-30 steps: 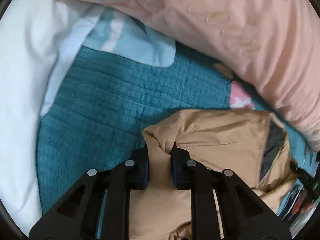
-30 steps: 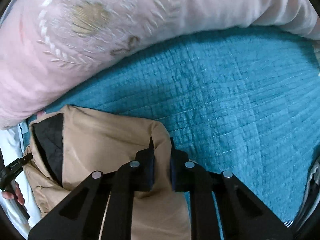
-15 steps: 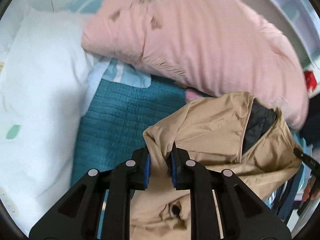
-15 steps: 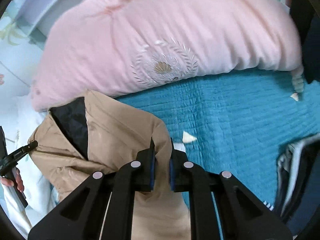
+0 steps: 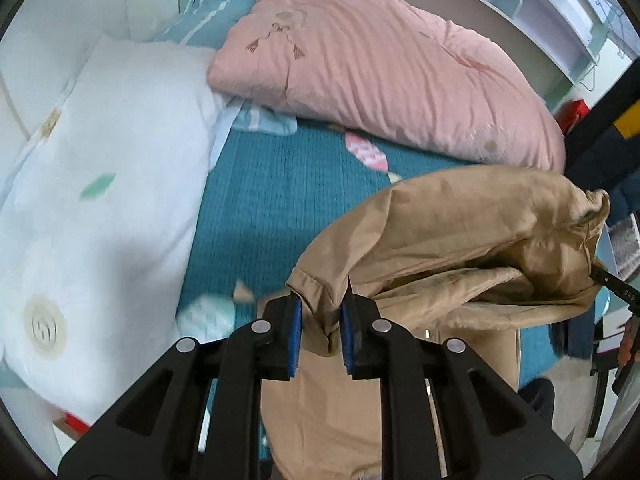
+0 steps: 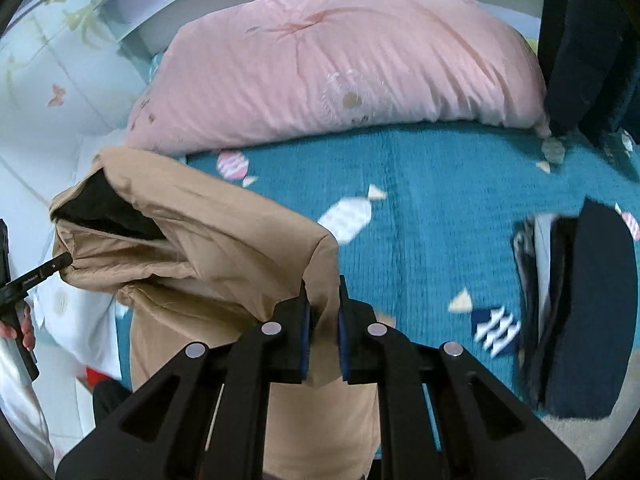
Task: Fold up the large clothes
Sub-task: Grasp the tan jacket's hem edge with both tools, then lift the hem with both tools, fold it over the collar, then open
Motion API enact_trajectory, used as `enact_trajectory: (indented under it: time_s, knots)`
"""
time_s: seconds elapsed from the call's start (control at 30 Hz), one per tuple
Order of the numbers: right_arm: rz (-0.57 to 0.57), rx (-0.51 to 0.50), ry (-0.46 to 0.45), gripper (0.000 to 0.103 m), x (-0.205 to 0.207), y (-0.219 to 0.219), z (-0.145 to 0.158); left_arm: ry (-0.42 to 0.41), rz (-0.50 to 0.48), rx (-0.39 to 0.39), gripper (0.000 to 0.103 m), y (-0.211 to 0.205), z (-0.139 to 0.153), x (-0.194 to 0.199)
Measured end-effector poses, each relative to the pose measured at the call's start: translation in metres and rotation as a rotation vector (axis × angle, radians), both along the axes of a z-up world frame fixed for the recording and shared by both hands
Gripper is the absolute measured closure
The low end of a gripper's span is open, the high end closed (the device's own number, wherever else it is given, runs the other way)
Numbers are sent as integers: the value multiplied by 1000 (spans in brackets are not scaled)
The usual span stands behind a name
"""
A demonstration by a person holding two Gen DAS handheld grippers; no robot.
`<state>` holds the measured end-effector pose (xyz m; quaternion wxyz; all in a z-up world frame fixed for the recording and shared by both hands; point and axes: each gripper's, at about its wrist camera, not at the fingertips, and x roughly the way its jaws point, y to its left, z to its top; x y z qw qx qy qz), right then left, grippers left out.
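At nine o'clock of the bed lies a white duvet point(image 5: 100, 184), and a pink quilt point(image 5: 384, 72) runs across twelve o'clock above the teal bedspread point(image 5: 272, 208). The left gripper point(image 5: 320, 324) is clamped on one corner of the tan jacket point(image 5: 460, 232), and the right gripper point(image 6: 322, 328) pinches the other corner (black lining shows). The jacket hangs between them above the bedspread, with a dark clothes pile point(image 6: 580, 312) at three o'clock.

The right tool point(image 6: 323, 320) pinches the tan jacket point(image 6: 208, 240) above the teal bedspread point(image 6: 432, 200).
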<state>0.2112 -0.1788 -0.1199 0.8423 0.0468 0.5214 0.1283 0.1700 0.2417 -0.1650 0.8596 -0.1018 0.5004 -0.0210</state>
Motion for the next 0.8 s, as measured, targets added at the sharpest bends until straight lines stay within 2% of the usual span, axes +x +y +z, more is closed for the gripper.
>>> enact_trajectory:
  time_s: [0.07,0.2,0.3,0.4,0.53,0.63,0.7,0.73,0.8]
  knots:
    - [6,-13,-2,93,-22,1,-5,13,-7,8,87,-1,-10,-23]
    - [27,-23,52,93,-63,0,-36,63,-4,7,87,0,-43,-61]
    - [42,-57,110,93,-90,4,-70,136,20,-12,87,4,-79,-84]
    - [50,-88,175,93,-109,7,-108,220,40,0,86,6,-120,-105]
    - [44,-122,264,92,-124,6,-152,312,47,19,86,4,-158,-123]
    - [57,-132,271,88,-130,6,-153,313,16,50,82,-1,-157,-132]
    - [65,-128,269,85,-131,3,-144,309,11,69,75,-1,-149,-138]
    - [75,-125,268,84,-133,1,-138,307,16,71,66,0,-145,-140]
    - [83,-128,255,82,-137,-1,-124,288,17,76,63,3,-135,-149]
